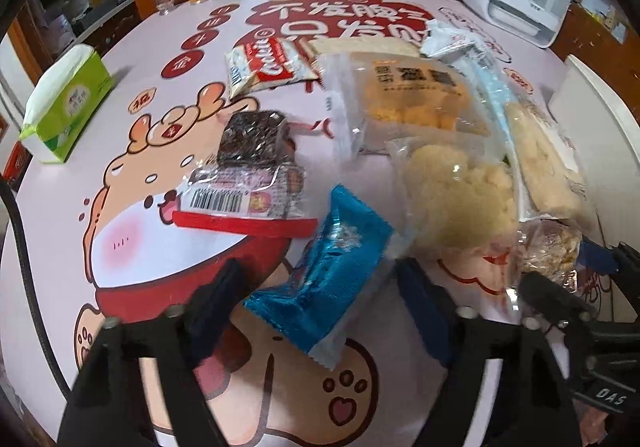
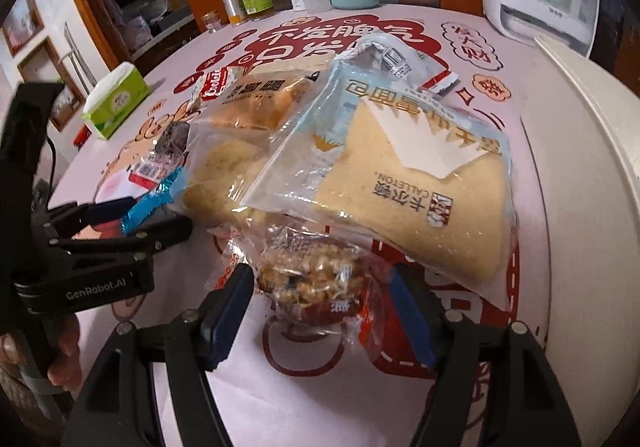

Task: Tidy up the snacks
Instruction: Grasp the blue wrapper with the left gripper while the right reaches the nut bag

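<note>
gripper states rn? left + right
Left claw: jaws on either side of the blue snack packet; grip cannot be told.
Right claw: jaws on either side of the nut snack; grip cannot be told.

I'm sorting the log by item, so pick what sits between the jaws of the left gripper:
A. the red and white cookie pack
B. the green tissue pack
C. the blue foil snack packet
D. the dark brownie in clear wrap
C: in the left wrist view the blue foil snack packet lies between the jaws of the left gripper, while the tissue, cookie pack and brownie lie farther off on the table.
</note>
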`<action>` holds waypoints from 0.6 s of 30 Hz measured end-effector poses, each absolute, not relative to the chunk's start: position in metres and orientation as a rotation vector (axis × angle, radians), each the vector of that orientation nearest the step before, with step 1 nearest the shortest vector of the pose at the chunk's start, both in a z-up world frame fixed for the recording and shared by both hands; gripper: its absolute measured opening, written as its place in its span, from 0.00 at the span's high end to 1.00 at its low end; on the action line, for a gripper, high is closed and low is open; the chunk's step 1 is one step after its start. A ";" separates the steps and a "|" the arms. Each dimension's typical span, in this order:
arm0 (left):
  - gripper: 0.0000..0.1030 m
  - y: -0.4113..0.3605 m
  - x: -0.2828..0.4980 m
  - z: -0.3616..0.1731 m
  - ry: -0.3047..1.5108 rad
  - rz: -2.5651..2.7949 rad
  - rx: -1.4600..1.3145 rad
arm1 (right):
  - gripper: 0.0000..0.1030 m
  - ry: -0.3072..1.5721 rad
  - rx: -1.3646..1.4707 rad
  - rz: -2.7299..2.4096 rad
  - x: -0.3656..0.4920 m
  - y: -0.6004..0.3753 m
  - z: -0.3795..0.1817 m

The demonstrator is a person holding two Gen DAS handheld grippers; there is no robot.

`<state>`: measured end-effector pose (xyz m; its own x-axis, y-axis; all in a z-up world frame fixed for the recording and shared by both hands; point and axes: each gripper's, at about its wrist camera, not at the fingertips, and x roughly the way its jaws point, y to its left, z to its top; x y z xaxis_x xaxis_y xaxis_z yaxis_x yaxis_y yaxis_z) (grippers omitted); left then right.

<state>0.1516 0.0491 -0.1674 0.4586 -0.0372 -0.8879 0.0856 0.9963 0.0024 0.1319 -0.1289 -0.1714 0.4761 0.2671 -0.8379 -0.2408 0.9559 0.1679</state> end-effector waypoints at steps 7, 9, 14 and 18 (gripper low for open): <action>0.54 0.043 0.149 -0.165 1.067 -0.090 0.052 | 0.52 1.019 0.023 0.341 0.127 -0.124 -0.167; 0.67 0.040 0.148 -0.164 1.062 -0.096 0.056 | 0.52 1.022 0.024 0.348 0.125 -0.123 -0.166; 0.68 0.033 0.138 -0.160 1.072 -0.105 0.049 | 0.53 0.986 0.014 0.362 0.108 -0.118 -0.153; 0.69 0.026 0.121 -0.147 1.043 -0.116 0.068 | 0.53 0.929 -0.033 0.348 0.089 -0.114 -0.138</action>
<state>0.1211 0.0260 -0.1468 0.4983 -0.0634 -0.8647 0.1283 0.9917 0.0012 0.0894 -0.1142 -0.1378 0.5475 0.2793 -0.7888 -0.3075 0.9439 0.1208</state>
